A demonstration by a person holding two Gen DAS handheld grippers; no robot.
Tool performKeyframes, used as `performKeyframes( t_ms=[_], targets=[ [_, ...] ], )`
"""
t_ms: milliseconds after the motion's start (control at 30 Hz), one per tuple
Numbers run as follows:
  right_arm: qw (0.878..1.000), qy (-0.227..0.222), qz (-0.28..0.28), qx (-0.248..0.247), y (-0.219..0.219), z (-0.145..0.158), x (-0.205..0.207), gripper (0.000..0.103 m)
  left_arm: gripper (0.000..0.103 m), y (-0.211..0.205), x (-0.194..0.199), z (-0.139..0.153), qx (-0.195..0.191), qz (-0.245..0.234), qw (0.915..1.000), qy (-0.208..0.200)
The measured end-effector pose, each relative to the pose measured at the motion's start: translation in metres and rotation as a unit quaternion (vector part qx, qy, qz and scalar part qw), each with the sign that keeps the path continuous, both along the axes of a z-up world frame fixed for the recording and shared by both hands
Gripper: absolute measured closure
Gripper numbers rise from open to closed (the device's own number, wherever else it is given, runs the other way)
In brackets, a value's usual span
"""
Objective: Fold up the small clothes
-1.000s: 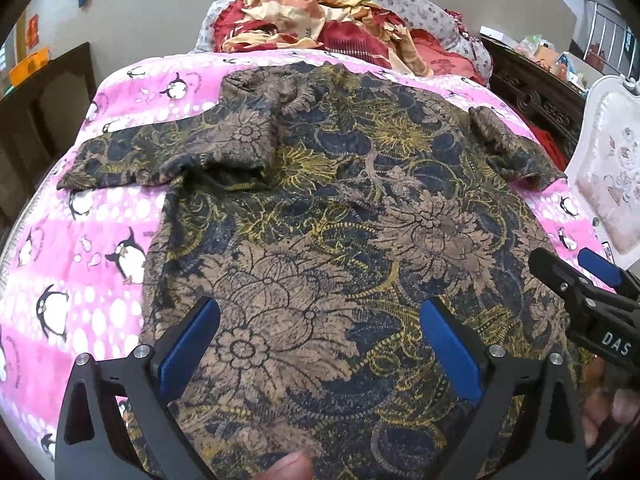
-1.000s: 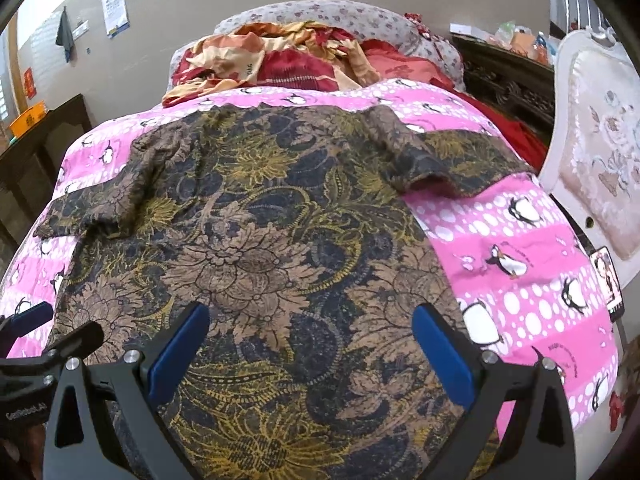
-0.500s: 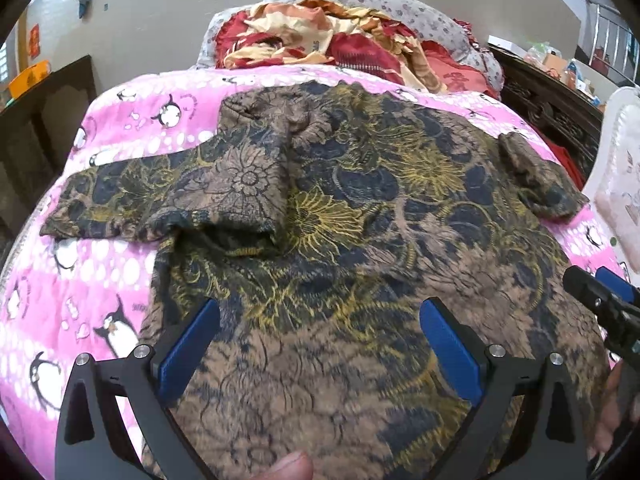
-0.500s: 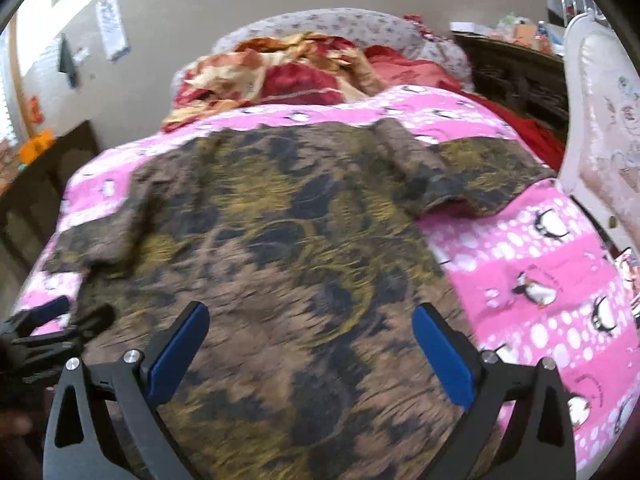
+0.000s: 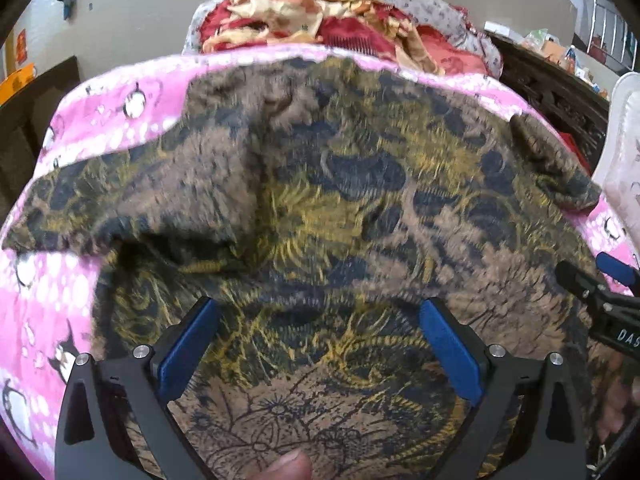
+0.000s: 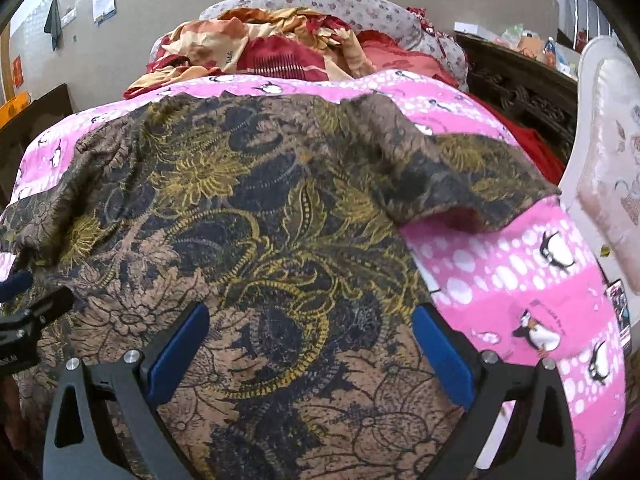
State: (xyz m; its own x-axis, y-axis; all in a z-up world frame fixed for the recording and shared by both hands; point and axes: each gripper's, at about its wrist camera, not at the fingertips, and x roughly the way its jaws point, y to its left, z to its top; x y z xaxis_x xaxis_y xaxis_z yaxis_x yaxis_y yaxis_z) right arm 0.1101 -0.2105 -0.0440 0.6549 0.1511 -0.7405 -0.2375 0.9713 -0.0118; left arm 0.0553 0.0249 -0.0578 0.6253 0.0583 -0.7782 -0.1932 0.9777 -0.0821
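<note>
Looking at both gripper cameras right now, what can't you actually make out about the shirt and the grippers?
- Shirt hem: cut off by the bottom edge in both wrist views.
- Left view: motion blur smears the shirt's print and folds.
- Left gripper and right gripper: jaws wide open, but whether the fingertips touch the cloth cannot be told.
- Left sleeve's underside: hidden by its own fold.

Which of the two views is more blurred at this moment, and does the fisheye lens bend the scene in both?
Left wrist view: the floral shirt is smeared by motion blur, while the left gripper stays sharp. Right wrist view: the shirt pattern is much crisper, with the right gripper sharp too. Both views: strong fisheye bending, so the pink penguin bedspread bulges like a dome, and dark corners frame the image.
</note>
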Motion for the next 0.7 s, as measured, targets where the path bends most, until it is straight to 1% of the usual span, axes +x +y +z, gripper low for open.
performKeyframes(
  t_ms=[167, 300, 700],
  targets=[
    [1.000, 0.020, -0.013, 0.011, -0.005, -0.013, 0.002, 0.000, 0.017, 0.001, 0.000, -0.006, -0.005, 0.002, 1.0000, 0.006],
    [0.999, 0.023, -0.021, 0.025, -0.010, -0.016, 0.004, 0.000, 0.017, 0.002, 0.000, -0.009, -0.006, 0.002, 0.9999, 0.009],
    [0.999, 0.022, -0.025, 0.028, -0.011, -0.018, 0.004, 0.000, 0.016, -0.001, 0.001, -0.011, 0.004, 0.001, 0.9999, 0.015]
  ],
)
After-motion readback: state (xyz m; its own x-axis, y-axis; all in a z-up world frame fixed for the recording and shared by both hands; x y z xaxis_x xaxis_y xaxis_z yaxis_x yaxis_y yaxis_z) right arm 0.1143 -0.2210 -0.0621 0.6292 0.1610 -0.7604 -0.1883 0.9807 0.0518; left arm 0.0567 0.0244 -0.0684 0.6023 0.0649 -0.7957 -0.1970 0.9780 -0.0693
